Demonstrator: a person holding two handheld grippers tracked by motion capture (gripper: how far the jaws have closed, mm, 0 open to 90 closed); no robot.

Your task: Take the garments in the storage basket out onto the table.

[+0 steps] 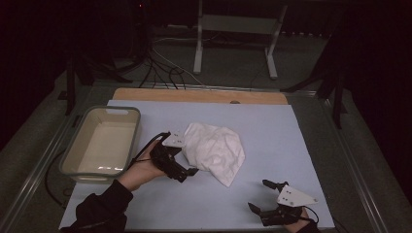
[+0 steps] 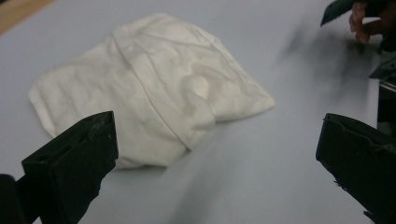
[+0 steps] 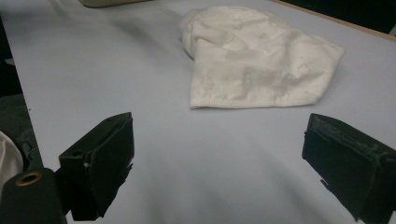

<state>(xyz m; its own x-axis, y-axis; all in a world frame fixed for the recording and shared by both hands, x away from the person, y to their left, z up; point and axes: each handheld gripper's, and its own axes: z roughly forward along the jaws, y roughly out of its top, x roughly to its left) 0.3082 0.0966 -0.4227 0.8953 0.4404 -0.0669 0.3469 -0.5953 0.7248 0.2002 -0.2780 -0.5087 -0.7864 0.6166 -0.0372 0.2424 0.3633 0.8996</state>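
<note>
Two grippers on a light blue table [image 1: 272,136], going left to right. Far left sits a beige tub [image 1: 102,141] with nothing visible inside. Next is the left gripper [image 1: 187,162], jaws spread wide and holding nothing, parked right at the left edge of the cloth [image 1: 216,148]. That cloth is white and crumpled, lying flat on the table about mid-way across. Right gripper [image 1: 266,195] is down near the front right edge, well apart from the cloth, jaws also wide open and empty.
</note>
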